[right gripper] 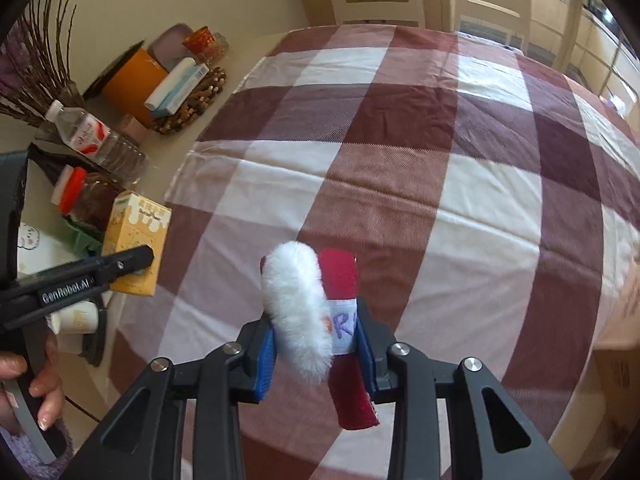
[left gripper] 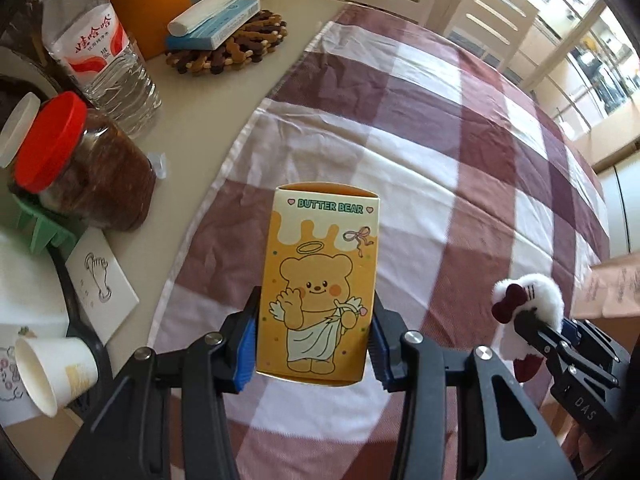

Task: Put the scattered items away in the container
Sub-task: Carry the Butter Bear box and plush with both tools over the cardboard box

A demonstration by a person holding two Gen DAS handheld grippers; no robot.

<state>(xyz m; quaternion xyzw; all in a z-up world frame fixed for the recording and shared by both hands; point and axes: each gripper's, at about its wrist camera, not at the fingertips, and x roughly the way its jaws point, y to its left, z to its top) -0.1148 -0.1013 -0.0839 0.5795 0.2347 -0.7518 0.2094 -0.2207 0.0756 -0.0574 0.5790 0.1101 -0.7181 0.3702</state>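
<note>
The left gripper (left gripper: 316, 344) has its blue-padded fingers clamped on the two narrow sides of a yellow Butter Bear carton (left gripper: 320, 288), low on its body, and holds it upright above the checked tablecloth (left gripper: 460, 152). The carton is thin printed card with an open top; it looks light and probably empty, so a hard squeeze could buckle its walls, and the grip near the base, where the folds stiffen it, seems the safer place. The right gripper (right gripper: 316, 348) is closed on a white-and-red plush toy (right gripper: 298, 312), pressing across its middle where a sewn fabric label wraps it; the fluffy white pile and the red felt part bulge out on either side. The toy is soft, light and not fragile, though its fur may slip if held loosely, so a firm pinch through the core suits it. The cloth is a creased woven cotton in maroon and white squares, covering most of the surface. A brown cardboard box (right gripper: 624, 320), likely the container, shows at the right edge. Off the cloth stand a red-lidded jar (left gripper: 80, 168) and a water bottle (left gripper: 100, 52).
</note>
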